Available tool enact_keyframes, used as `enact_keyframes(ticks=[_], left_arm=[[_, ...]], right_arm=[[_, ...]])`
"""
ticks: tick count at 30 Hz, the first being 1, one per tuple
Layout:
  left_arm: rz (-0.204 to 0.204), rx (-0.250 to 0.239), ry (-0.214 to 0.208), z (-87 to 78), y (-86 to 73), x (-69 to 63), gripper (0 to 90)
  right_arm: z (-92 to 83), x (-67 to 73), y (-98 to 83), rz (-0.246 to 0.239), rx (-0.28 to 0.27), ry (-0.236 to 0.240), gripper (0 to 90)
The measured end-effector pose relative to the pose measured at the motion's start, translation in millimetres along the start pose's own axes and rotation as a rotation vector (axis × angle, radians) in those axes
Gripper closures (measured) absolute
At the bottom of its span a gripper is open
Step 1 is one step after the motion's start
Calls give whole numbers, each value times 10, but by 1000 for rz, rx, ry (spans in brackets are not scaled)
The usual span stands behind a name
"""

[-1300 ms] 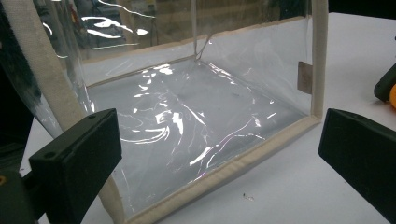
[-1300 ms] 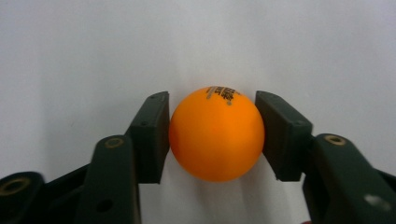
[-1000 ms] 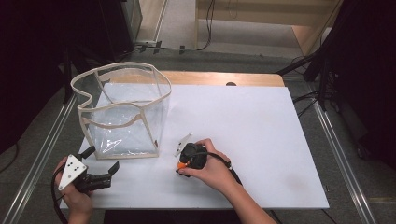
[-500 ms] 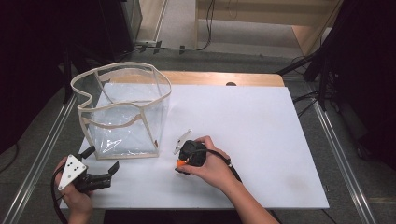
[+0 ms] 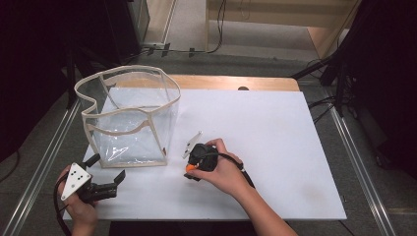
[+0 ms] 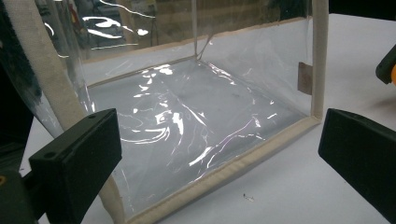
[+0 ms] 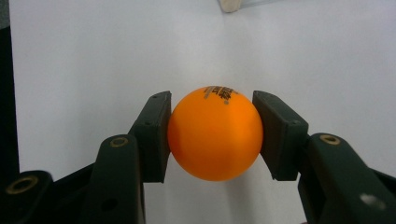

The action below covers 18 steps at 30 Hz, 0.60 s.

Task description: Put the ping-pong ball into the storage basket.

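Right gripper (image 7: 212, 135): its 2 jaws are clamped on the orange ball, 1 pad on each side.
Orange ball (image 7: 215, 133): squarely between those pads, printed mark on top, above the white table (image 7: 93, 56).
Left gripper (image 5: 105, 184): jaws spread wide, nothing between them.
Clear bag (image 6: 187, 126): just beyond the left gripper's jaws, upright, open-topped; beyond and beside the right gripper (image 5: 189, 172).

light: bright tabletop, dark surroundings | glare: clear bag (image 6: 187, 116) | focus: sharp
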<state>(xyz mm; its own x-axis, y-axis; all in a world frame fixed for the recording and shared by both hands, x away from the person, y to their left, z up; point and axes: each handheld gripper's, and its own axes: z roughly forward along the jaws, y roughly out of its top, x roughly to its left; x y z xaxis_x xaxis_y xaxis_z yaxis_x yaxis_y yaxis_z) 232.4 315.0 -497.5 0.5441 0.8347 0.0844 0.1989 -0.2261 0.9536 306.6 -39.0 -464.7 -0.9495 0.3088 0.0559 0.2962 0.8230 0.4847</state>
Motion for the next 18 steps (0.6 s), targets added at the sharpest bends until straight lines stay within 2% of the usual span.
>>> enact_keyframes(ticks=[9,12,18], left_arm=[[0,0,-1,0,0,-1,0],[1,0,-1,1,0,-1,0],[1,0,-2,1,0,-2,0]], right_arm=[[-74,-36,44,-2,-7,14,480],[-93,-54,63,-15,-10,19,480],[-138,-64,91,-3,-10,24,480]])
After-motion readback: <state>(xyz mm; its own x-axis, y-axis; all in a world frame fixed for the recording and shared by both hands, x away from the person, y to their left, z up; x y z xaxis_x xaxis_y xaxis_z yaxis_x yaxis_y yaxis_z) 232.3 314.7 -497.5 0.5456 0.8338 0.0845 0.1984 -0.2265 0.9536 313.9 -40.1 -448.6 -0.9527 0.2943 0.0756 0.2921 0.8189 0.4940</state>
